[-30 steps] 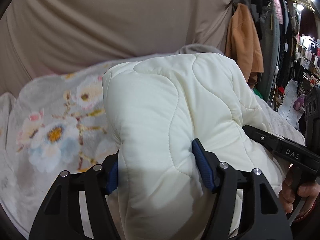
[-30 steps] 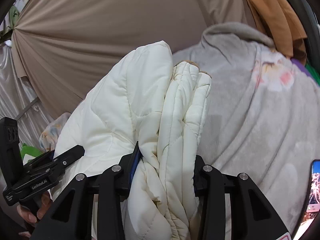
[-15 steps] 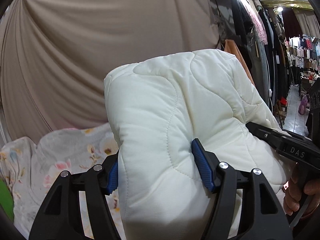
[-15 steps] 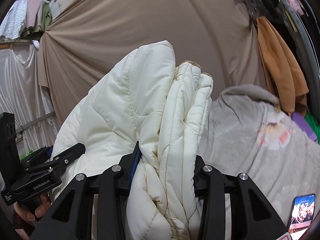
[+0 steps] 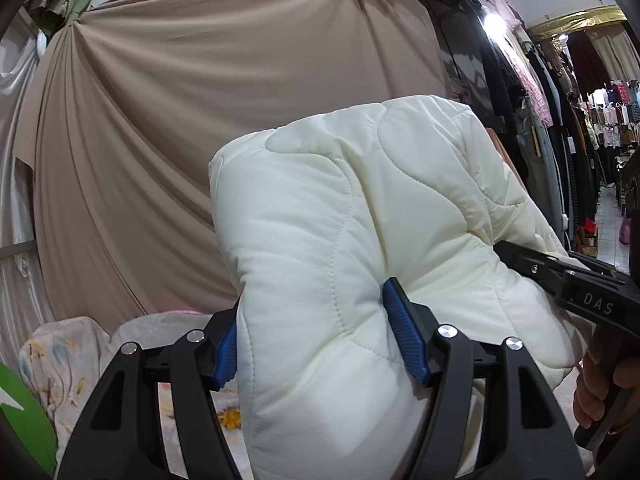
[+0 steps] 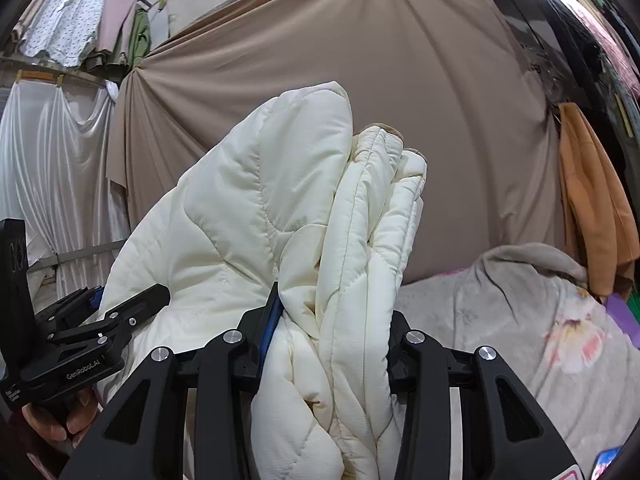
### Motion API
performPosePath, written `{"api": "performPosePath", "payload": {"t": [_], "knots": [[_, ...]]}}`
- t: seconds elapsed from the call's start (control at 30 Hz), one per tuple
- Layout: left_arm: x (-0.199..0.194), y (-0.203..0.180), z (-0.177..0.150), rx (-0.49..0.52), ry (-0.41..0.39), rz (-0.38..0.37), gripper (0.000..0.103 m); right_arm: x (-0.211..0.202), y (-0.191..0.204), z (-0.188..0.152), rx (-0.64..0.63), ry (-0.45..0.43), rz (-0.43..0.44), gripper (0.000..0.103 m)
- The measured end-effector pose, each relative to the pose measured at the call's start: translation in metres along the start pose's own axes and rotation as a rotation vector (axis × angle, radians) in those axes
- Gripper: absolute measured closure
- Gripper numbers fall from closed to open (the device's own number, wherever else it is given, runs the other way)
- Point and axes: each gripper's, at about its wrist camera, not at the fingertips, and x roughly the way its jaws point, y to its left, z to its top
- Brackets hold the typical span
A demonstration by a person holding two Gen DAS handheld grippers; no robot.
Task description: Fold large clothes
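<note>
We hold the cream quilted jacket (image 5: 344, 240) in the air before the beige curtain (image 5: 200, 120), above the flowered blanket (image 6: 540, 340). Our left tool (image 5: 316, 352) clamps a thick fold; our right tool (image 6: 332, 328) clamps the bunched layers.

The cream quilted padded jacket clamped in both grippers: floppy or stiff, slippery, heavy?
The cream quilted padded jacket probably handles floppy but springy: it bulges around the left gripper. Its smooth shell may slip, though the right gripper pinches stacked layers. Likely light for its bulk.

Beige drape (image 5: 224, 128), clothes racks (image 5: 560, 92) behind
</note>
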Motion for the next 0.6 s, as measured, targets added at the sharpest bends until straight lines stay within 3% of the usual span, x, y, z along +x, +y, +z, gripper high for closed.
{"api": "performPosePath", "payload": {"t": [0.3,0.6], "knots": [[0.029,0.038,0.003,0.009,-0.035,0.073,0.04,0.06,0.023,0.01,-0.022,0.0,0.072,0.064],[0.072,0.063,-0.011,0.038,-0.038,0.107,0.04,0.129,0.032,-0.004,-0.018,0.043,0.103,0.064]]}}
